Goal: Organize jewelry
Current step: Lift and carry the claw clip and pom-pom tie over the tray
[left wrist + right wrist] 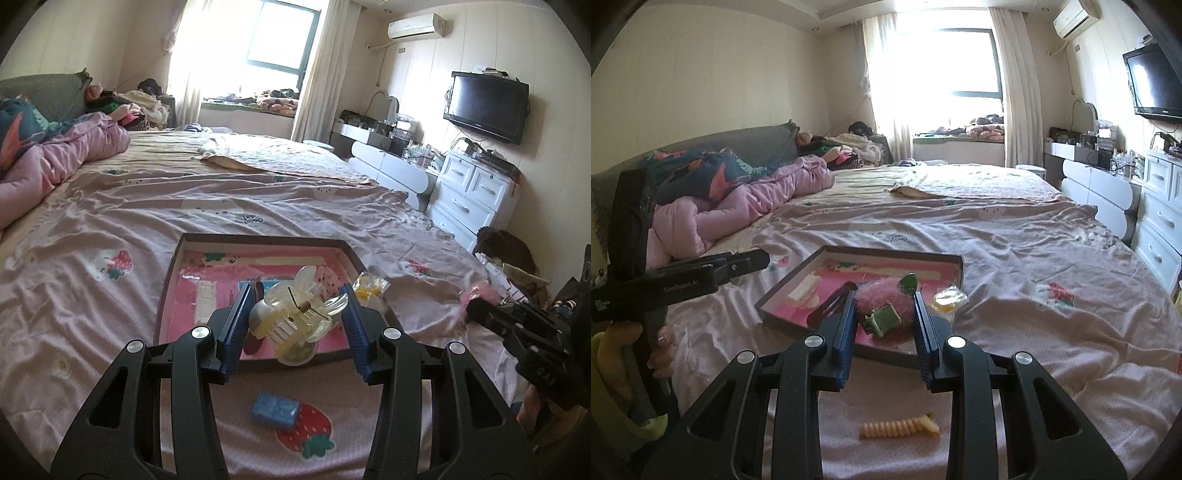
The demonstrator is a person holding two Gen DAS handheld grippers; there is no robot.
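Roughly: left gripper (295,314) pinches a clear yellowish claw clip (293,319) between its blue pads, held above the near edge of the tray (168,280) on the bed (147,206). Clip's spring coil faces the camera; its long axis runs roughly top-left to bottom-right, teeth pointing down toward the lens. Its lower lobe hides part of the tray's near rim.

Right gripper (884,314) is closed on a fluffy pink hair clip (882,301) with green parts; fuzz hides the clasp, so its axis is hard to call. It also sits over the tray's near edge.

Both grippers tilt slightly down toward the tray. A hand (661,350) on the left gripper's handle is cut off at the frame edge.

Loose on the sheet: blue block (275,408), peach spiral hair tie (899,428), yellow item in a clear wrapper (949,297) by the tray's right side, contents unclear.
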